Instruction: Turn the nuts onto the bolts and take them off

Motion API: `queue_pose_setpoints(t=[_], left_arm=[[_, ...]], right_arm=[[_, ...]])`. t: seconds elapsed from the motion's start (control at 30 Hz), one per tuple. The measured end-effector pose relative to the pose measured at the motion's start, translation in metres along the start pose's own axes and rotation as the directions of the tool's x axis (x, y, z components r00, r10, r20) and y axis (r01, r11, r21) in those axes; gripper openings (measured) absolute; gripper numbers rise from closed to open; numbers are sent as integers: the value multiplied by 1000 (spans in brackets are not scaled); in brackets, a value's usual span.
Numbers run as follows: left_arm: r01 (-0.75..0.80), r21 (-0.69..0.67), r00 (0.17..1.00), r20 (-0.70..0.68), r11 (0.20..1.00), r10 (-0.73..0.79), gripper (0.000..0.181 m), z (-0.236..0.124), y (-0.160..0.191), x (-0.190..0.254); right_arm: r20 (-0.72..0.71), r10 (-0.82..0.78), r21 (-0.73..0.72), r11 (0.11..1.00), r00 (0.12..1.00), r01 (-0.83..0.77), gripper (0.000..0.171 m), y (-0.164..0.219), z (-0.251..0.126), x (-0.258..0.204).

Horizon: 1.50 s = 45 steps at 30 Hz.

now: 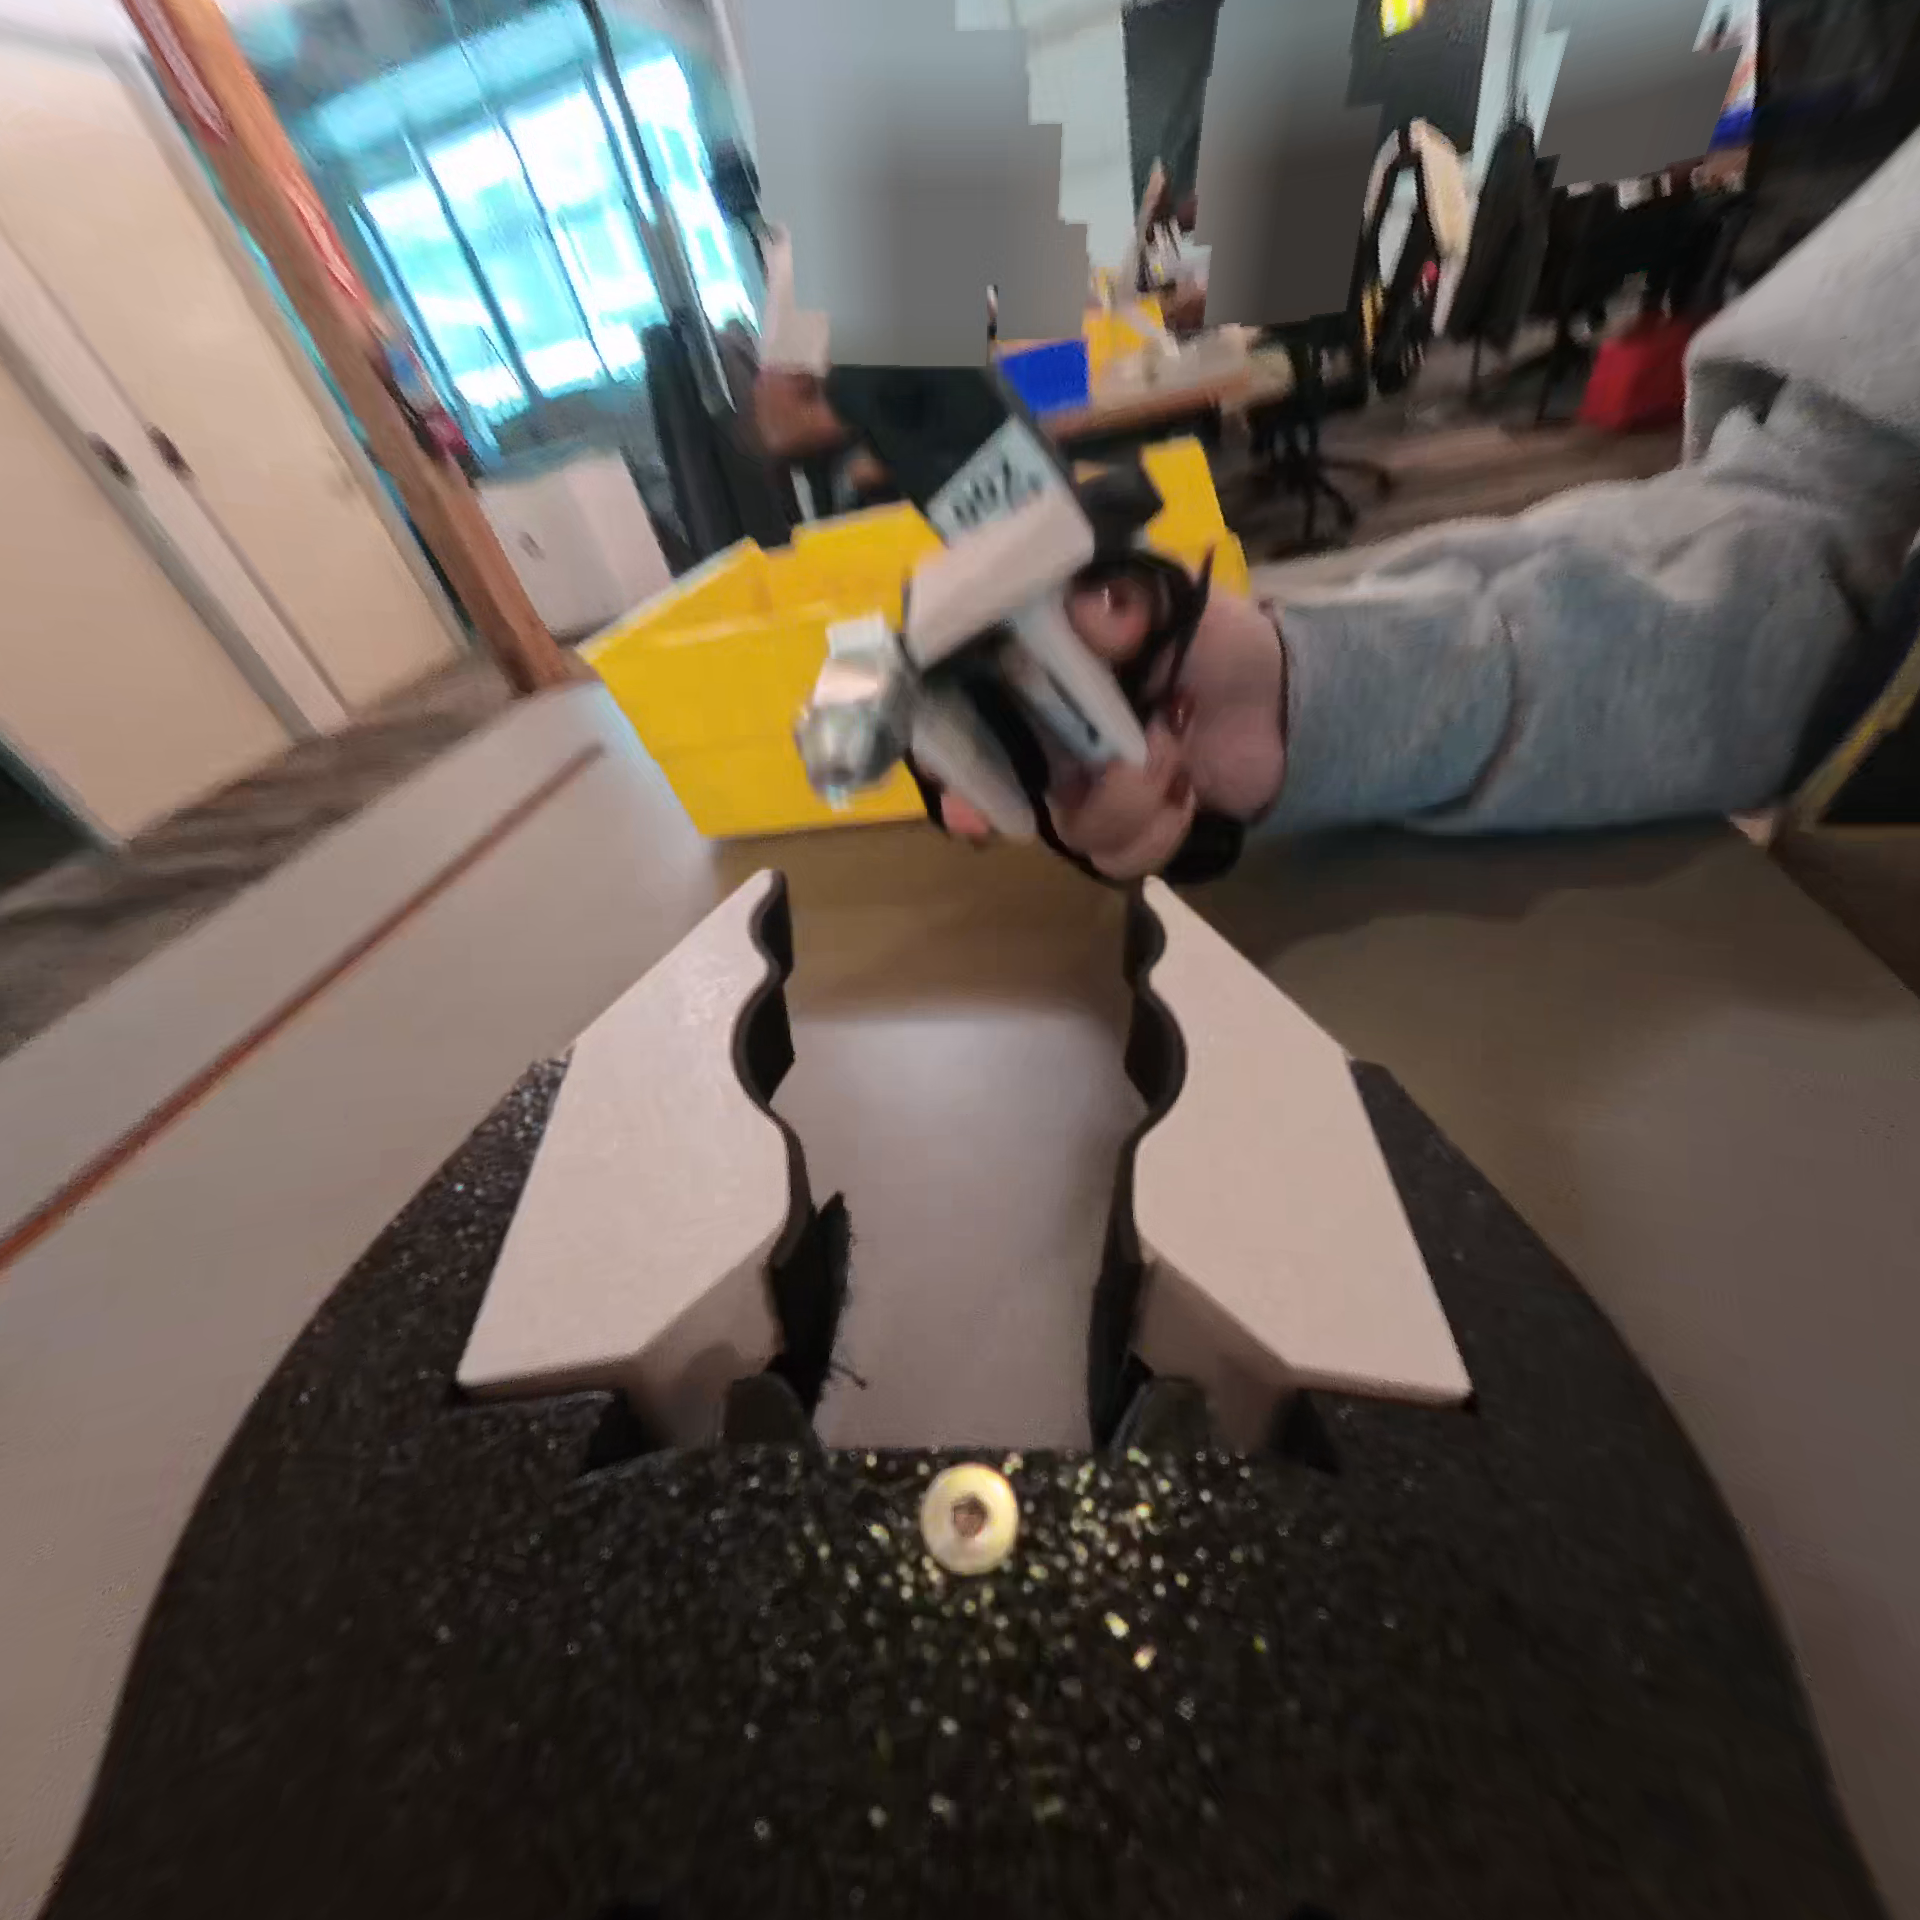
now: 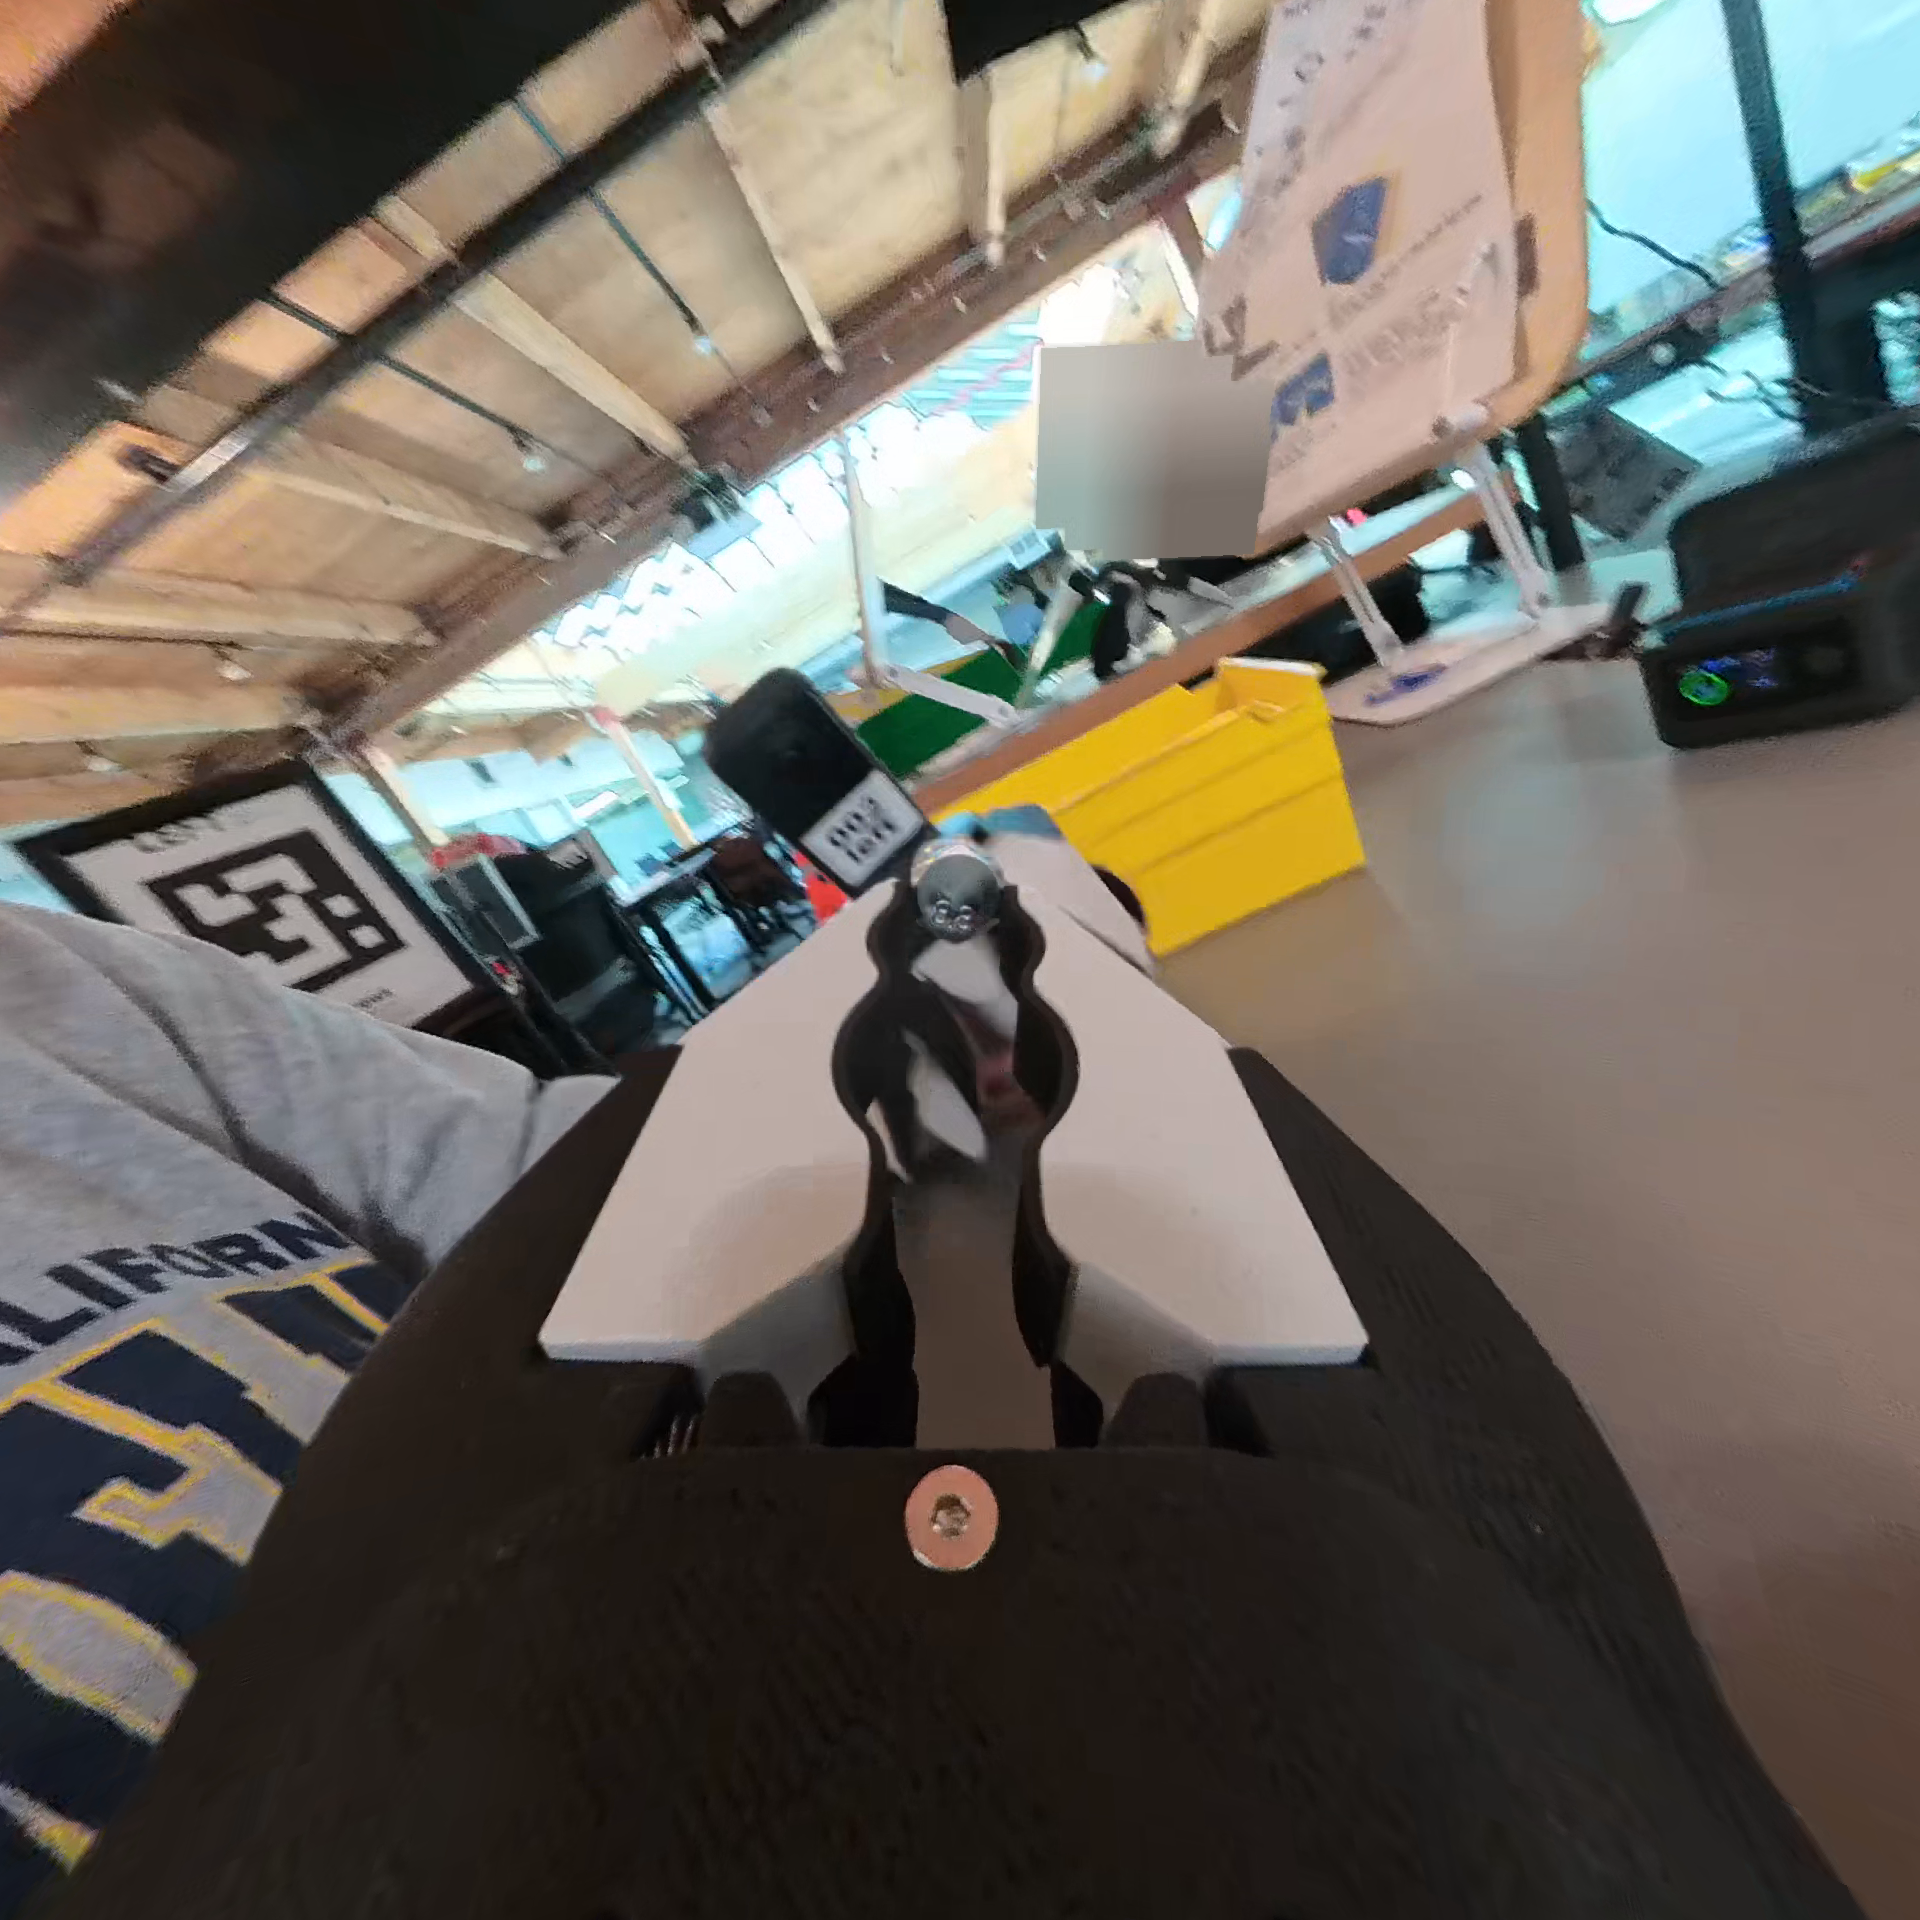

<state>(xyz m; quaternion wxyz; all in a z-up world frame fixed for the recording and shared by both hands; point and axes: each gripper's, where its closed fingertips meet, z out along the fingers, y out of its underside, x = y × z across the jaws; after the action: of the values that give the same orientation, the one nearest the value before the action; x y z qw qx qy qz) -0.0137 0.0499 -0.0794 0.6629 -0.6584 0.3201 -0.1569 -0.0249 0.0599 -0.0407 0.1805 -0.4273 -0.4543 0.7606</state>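
My left gripper (image 1: 961, 914) is open and empty, low over the grey table (image 1: 1507, 1091). Beyond it, a hand (image 1: 1174, 748) in a grey sleeve holds my right gripper (image 1: 914, 675) in the air, pointing down and to the left. It is shut on a silver bolt (image 1: 847, 717) that seems to carry a hex nut, with the threaded end sticking out below. In the right wrist view, my right gripper (image 2: 956, 909) pinches the bolt's head (image 2: 954, 896) at its tips. The black body of the left gripper (image 2: 800, 769) shows just behind it.
A yellow bin (image 1: 727, 686) stands on the table behind both grippers; it also shows in the right wrist view (image 2: 1236, 810). A black device with a lit screen (image 2: 1766, 675) and a white board on a stand (image 2: 1392, 260) stand at the far right. The gap from one gripper's tips to the other's is roughly 4 cm.
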Motion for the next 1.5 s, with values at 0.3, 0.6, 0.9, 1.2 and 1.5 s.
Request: queue_pose_setpoints(t=[0.3,0.6,0.9,1.2,1.5], left_arm=[[-167,47,985,59,985,164,64,1,-17,7],[-235,122,970,93,964,224,59,-6,-35,11],[-181,30,978,110,983,177,63,-5,-15,-2],[-277,27,952,141,960,271,67,2,-15,2],[-359,81,909,255,930,329,66,-6,-35,-3]], right_arm=[[24,120,5,993,993,-120,14,2,2,1],[11,187,-23,982,982,-186,14,9,4,8],[41,225,17,974,974,-225,14,4,0,7],[78,262,71,961,962,-267,14,-4,0,4],[44,262,63,962,964,-265,15,-1,-1,10]])
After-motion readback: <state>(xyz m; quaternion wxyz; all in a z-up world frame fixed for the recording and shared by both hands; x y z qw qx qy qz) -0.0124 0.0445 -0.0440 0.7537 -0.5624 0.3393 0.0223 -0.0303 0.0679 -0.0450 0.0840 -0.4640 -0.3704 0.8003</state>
